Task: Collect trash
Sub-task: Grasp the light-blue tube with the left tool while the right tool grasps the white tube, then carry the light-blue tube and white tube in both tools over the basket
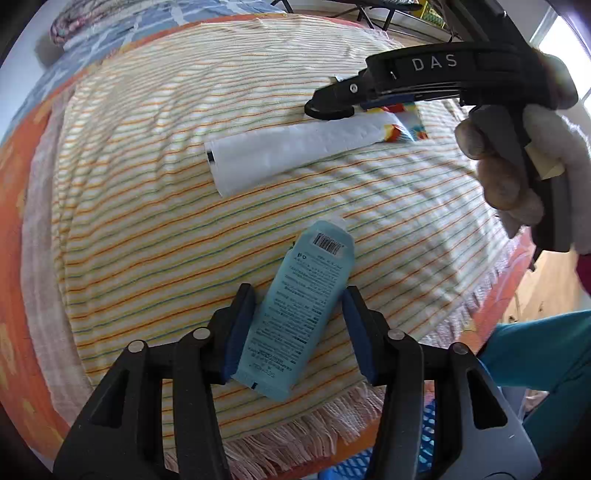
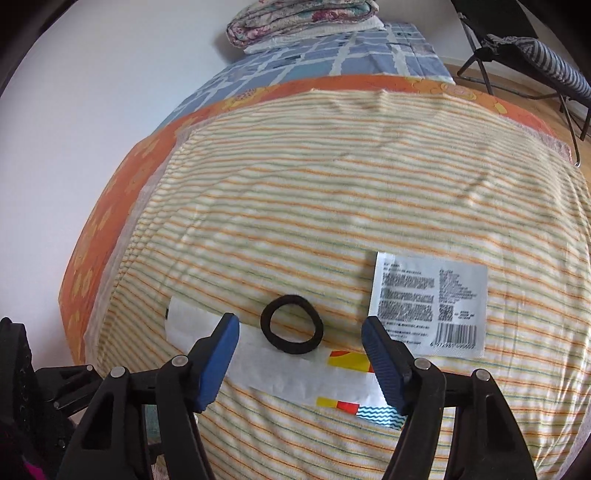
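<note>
A light blue tube point(image 1: 306, 306) with a barcode lies flat on the striped towel point(image 1: 147, 221), slanted between the fingers of my left gripper point(image 1: 298, 292). The left pad is against it, and a thin gap shows at the right pad. My right gripper point(image 2: 301, 321) is open and points down at a black hair tie point(image 2: 291, 349), which rests on a long white wrapper point(image 2: 280, 373) with colourful printed ends. A silver sachet point(image 2: 428, 302) with printed text lies just right of the right finger. The left wrist view shows the right gripper point(image 1: 332, 107) over the wrapper point(image 1: 288, 151).
The towel covers an orange blanket point(image 2: 110, 221) on a bed with a blue checked sheet point(image 2: 332, 55) and folded quilts point(image 2: 303, 18). A folding chair point(image 2: 517, 48) stands at the back right. A blue mesh basket point(image 1: 424, 443) sits below the towel's fringed edge. A gloved hand point(image 1: 517, 166) holds the right gripper.
</note>
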